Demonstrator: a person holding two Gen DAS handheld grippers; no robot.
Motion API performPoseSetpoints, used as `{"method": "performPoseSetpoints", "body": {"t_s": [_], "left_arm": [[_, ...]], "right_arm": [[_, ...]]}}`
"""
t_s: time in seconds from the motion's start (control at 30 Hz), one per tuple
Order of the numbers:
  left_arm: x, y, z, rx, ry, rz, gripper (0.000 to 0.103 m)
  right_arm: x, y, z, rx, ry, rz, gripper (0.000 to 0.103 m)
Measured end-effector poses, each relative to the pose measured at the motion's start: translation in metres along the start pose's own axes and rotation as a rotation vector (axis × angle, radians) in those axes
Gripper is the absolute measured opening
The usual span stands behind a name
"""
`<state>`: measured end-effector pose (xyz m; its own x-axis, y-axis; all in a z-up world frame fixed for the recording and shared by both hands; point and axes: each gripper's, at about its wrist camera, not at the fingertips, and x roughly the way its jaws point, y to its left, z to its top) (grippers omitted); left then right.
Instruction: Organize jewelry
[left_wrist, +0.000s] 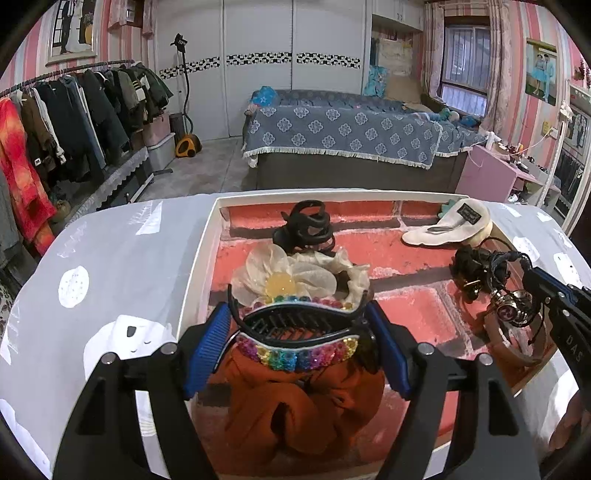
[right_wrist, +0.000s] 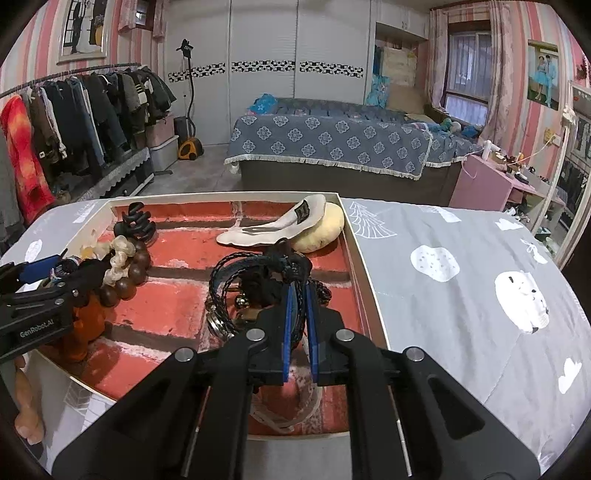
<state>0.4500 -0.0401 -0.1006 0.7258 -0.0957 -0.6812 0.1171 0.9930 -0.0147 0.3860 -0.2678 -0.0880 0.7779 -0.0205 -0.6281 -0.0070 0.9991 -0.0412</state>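
Note:
A white-rimmed tray (left_wrist: 207, 240) lined with red brick print holds the accessories. My left gripper (left_wrist: 297, 314) is shut on a black claw clip (left_wrist: 295, 354) trimmed with rainbow flowers, its blue pads pressing on both ends. The clip hangs over an orange scrunchie (left_wrist: 303, 398), just in front of a cream flower hair tie (left_wrist: 295, 269). My right gripper (right_wrist: 299, 288) is shut on a bundle of dark braided cords (right_wrist: 236, 273) with a small watch (right_wrist: 218, 325), at the tray's right side. The same bundle (left_wrist: 491, 273) shows in the left wrist view at the right gripper (left_wrist: 528, 273).
A plain black claw clip (left_wrist: 306, 225) and a white padded piece (left_wrist: 443, 225) lie at the tray's far side. Wooden and pearly bead bracelets (right_wrist: 129, 277) sit by the left gripper (right_wrist: 62, 271). A grey printed cloth (right_wrist: 461, 314) covers the table. A hand (right_wrist: 26, 406) shows low left.

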Motion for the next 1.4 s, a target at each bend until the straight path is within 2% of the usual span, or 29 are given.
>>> {"method": "performPoseSetpoints", "body": {"t_s": [0.1,0.13,0.17,0.23,0.33,0.4,0.47,0.53,0.67,0.83,0.97,1.07,1.3,1.4], "left_arm": [[0.001,0.002,-0.001,-0.003,0.006,-0.004,0.074],[0.000,0.003,-0.001,-0.004,0.006,-0.005,0.074],[-0.001,0.003,-0.001,-0.006,0.005,-0.006,0.074],[-0.003,0.003,-0.001,-0.009,-0.001,-0.011,0.074],[-0.008,0.004,-0.002,-0.018,-0.001,-0.023,0.082],[-0.014,0.006,-0.002,-0.019,-0.005,-0.021,0.082],[-0.022,0.007,-0.001,-0.021,-0.017,-0.021,0.082],[-0.032,0.009,-0.001,-0.031,-0.026,-0.026,0.083],[-0.057,0.010,-0.003,-0.036,-0.052,-0.023,0.089],[-0.098,0.015,-0.014,-0.043,-0.095,-0.027,0.092],[-0.138,0.018,-0.031,-0.043,-0.136,-0.024,0.095],[-0.167,0.017,-0.053,-0.042,-0.167,-0.009,0.099],[-0.214,0.010,-0.109,-0.018,-0.213,0.055,0.099],[-0.225,0.012,-0.128,-0.047,-0.206,0.040,0.099]], "right_arm": [[-0.001,0.001,-0.001,-0.003,-0.004,-0.006,0.013],[-0.002,0.000,-0.001,0.000,-0.010,-0.005,0.020],[-0.004,-0.001,-0.001,0.004,-0.015,0.000,0.033],[-0.008,-0.003,-0.001,0.008,-0.028,0.005,0.044],[-0.015,-0.005,0.000,0.009,-0.048,0.010,0.050],[-0.022,-0.008,0.001,0.015,-0.063,0.000,0.056],[-0.034,-0.013,0.002,0.032,-0.084,0.002,0.069],[-0.045,-0.018,0.003,0.046,-0.105,0.003,0.077],[-0.071,-0.026,0.004,0.063,-0.136,0.011,0.087],[-0.106,-0.022,-0.007,0.048,-0.166,0.010,0.096],[-0.139,-0.017,-0.025,0.030,-0.178,0.026,0.098],[-0.160,-0.013,-0.040,0.027,-0.174,0.041,0.099],[-0.204,-0.005,-0.090,0.036,-0.187,0.082,0.099],[-0.221,-0.001,-0.106,0.032,-0.211,0.073,0.099]]}}
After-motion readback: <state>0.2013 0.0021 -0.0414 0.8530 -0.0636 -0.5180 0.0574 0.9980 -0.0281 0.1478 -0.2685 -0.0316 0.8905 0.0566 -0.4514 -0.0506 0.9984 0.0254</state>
